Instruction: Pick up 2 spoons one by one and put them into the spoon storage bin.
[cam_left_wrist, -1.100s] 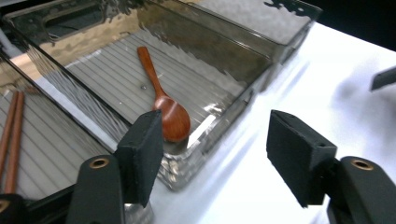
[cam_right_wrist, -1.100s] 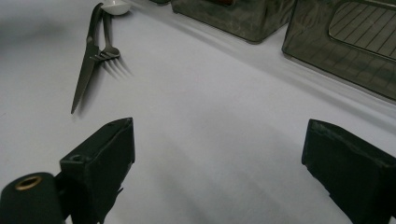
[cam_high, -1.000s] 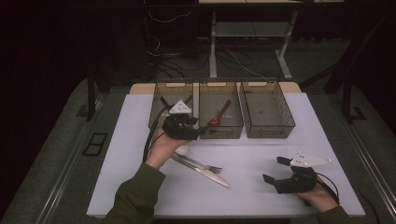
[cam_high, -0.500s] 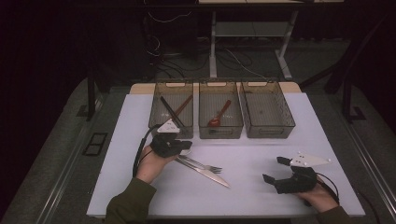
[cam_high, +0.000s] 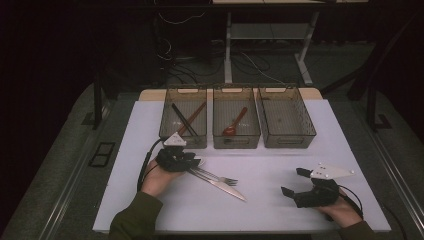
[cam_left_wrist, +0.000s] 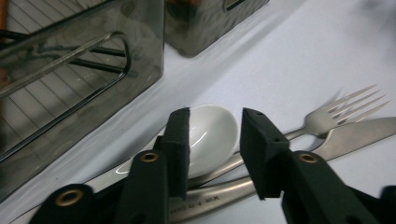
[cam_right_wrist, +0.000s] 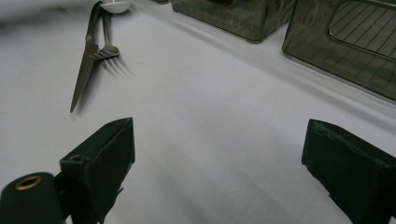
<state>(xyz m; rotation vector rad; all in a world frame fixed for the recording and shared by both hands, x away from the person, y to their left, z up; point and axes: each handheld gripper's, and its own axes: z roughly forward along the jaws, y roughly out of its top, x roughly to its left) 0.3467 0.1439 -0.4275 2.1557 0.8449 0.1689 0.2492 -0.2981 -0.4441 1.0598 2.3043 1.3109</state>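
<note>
My left gripper (cam_high: 192, 162) rests low on the white table (cam_high: 280, 160), in front of the left bin (cam_high: 170, 131). Its jaws (cam_left_wrist: 215, 140) have just been opening and stand apart, with nothing pressed between the pads. Seen through the gap is the bowl of a white spoon (cam_left_wrist: 210, 133). A steel fork (cam_left_wrist: 345, 109) and a knife (cam_left_wrist: 364, 133) lie side by side, their handles running under the jaws. At the near right my right gripper (cam_high: 294, 181) sits on the table, open wide and empty (cam_right_wrist: 219, 154).
Three dark see-through bins stand in a row at the back. The left one holds black and brown sticks (cam_high: 182, 117), the middle one (cam_high: 235, 137) a reddish spoon (cam_high: 234, 125), and the right one (cam_high: 285, 137) looks empty. Bare table lies between the grippers.
My left gripper has come back from the front of the bins and sunk to the cutlery on the table. The right gripper has stayed put.
</note>
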